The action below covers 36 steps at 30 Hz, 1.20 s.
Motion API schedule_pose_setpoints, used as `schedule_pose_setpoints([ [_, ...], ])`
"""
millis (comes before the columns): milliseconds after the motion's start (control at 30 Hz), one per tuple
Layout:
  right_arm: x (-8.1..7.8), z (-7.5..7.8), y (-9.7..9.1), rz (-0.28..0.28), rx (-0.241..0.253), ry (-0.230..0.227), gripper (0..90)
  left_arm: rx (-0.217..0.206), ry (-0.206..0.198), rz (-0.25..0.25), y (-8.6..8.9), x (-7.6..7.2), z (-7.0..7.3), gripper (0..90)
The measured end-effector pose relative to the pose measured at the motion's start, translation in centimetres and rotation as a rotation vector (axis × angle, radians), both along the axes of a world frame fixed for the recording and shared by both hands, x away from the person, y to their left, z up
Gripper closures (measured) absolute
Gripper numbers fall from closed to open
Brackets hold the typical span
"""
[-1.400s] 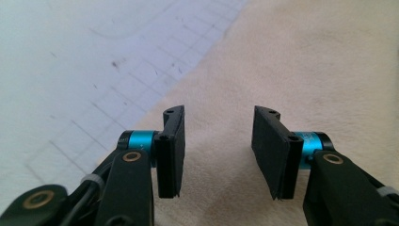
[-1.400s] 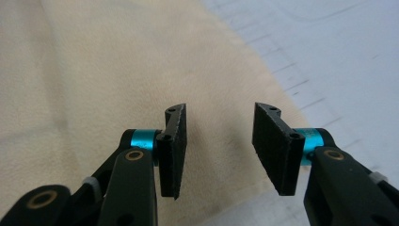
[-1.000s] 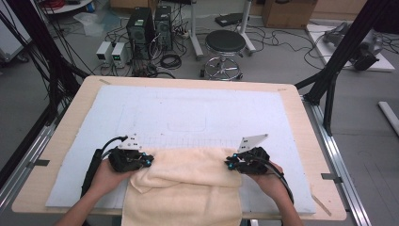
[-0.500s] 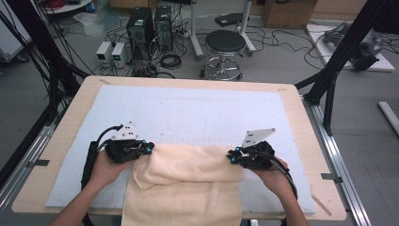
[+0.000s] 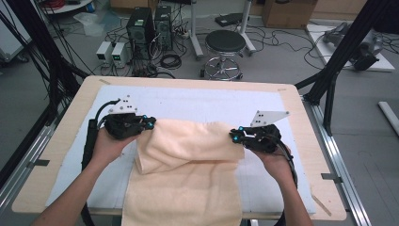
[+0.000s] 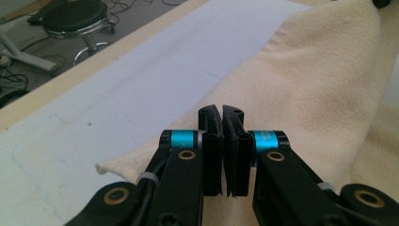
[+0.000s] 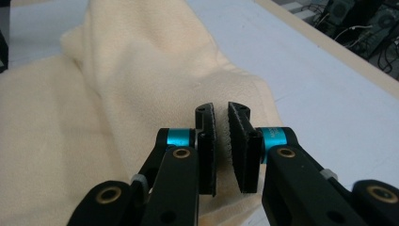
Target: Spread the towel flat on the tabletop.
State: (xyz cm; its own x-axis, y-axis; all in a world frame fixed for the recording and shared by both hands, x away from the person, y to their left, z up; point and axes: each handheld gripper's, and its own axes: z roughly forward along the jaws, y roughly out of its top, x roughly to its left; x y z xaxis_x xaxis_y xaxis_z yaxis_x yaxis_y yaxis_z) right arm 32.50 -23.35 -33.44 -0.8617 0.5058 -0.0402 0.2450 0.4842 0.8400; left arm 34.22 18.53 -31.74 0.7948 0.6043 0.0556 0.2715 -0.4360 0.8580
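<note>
High view: towel (image 5: 188, 160) stretched sideways between my two grippers, near end hanging off the table (image 5: 291, 101).
Left gripper (image 5: 149, 124) and right gripper (image 5: 231, 135) each pinch a folded corner, jaws nearly together.

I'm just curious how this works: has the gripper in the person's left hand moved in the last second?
Yes. The left gripper has moved up the table, away from its near edge, drawing the towel with it.

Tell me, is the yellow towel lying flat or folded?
Partly folded. The towel has its far part doubled back into a raised, rumpled layer between the left gripper and right gripper; its near part lies flat.
</note>
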Motion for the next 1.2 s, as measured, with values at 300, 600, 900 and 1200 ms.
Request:
schedule_pose_setpoints([
  [300, -2.9, -1.0, -0.3, 0.075, -0.047, 0.068, 82.1, 0.060, 0.043, -0.086, -0.1, -3.2, -2.7, 86.3],
  [600, 2.1, 0.4, 0.2, -0.018, -0.133, 0.028, 84.1, -0.055, 0.036, 0.114, -0.6, 3.8, -2.1, 86.2],
  [900, 9.0, 1.7, 1.4, -0.149, -0.090, -0.001, 62.0, -0.056, 0.077, 0.245, 0.1, 9.6, -2.9, 62.2],
  [1200, 2.8, -2.7, 1.0, -0.058, -0.094, 0.031, 57.6, -0.010, 0.103, 0.140, 2.2, 3.9, -7.0, 58.0],
])
